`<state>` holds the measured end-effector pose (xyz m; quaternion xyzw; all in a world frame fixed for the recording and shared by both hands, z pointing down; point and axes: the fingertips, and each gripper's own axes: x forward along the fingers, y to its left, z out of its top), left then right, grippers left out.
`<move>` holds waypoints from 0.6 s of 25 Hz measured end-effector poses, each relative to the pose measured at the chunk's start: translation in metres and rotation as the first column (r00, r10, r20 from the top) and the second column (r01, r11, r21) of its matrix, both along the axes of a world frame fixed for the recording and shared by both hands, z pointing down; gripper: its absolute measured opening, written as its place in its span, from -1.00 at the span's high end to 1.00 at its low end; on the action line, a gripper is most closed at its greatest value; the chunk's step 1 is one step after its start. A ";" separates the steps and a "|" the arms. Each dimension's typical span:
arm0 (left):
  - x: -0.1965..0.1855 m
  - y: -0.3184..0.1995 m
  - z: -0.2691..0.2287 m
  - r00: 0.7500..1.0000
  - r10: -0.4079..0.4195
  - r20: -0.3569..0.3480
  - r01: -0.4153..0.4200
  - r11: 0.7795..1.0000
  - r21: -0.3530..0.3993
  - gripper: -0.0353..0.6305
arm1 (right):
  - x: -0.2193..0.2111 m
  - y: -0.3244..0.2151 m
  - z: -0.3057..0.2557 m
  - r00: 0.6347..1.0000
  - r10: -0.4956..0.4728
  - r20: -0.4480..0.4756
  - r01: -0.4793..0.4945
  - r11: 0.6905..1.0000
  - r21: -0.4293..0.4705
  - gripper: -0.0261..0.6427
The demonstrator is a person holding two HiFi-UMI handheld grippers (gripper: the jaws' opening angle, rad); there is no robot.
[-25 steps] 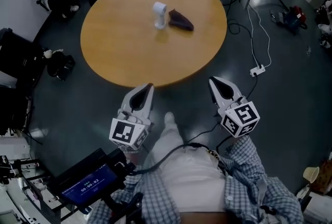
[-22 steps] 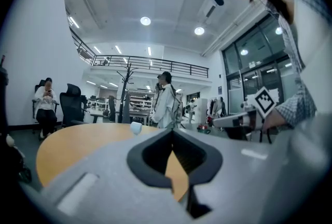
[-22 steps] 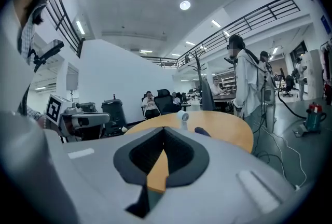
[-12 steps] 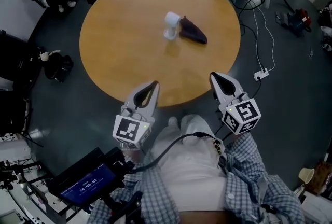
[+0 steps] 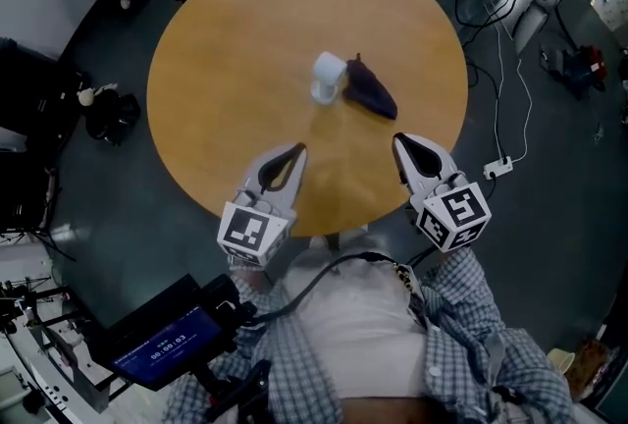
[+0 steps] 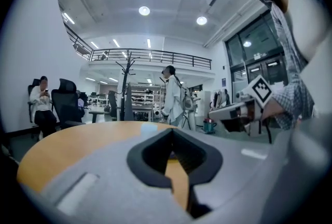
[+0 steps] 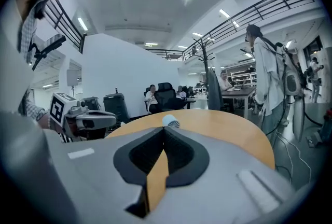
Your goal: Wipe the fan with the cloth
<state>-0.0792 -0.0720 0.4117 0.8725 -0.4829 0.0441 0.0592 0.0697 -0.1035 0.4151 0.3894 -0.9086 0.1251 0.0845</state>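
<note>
A small white fan [image 5: 328, 77] is standing near the middle of the round wooden table [image 5: 226, 39]. A dark cloth [image 5: 371, 90] is lying right beside it, on its right, maybe touching it. The left gripper [image 5: 297, 148] and the right gripper [image 5: 398, 138] are hovering over the near edge of the table, well apart from both things. Both are keeping their jaws pressed together with nothing in between, so they will be needing to open first. The cloth is looking soft, light and floppy, so pinching a bump on top is probably the best way to lift it. The fan is looking small and light, so it may be tipping or sliding when rubbed; holding its foot steady should help.
</note>
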 end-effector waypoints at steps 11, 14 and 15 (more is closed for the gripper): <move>0.004 -0.089 0.075 0.991 -0.040 0.128 0.056 0.991 -0.121 0.37 | -0.006 -0.049 0.042 0.995 -0.098 -0.037 0.094 0.992 -0.087 0.91; 0.006 -0.112 0.102 0.989 -0.020 0.148 0.045 0.985 -0.164 0.31 | -0.005 -0.057 0.050 0.995 -0.085 -0.051 0.079 0.991 -0.111 0.91; 0.008 -0.120 0.111 0.988 -0.013 0.157 0.041 0.983 -0.178 0.28 | -0.004 -0.059 0.053 0.995 -0.078 -0.056 0.071 0.990 -0.118 0.91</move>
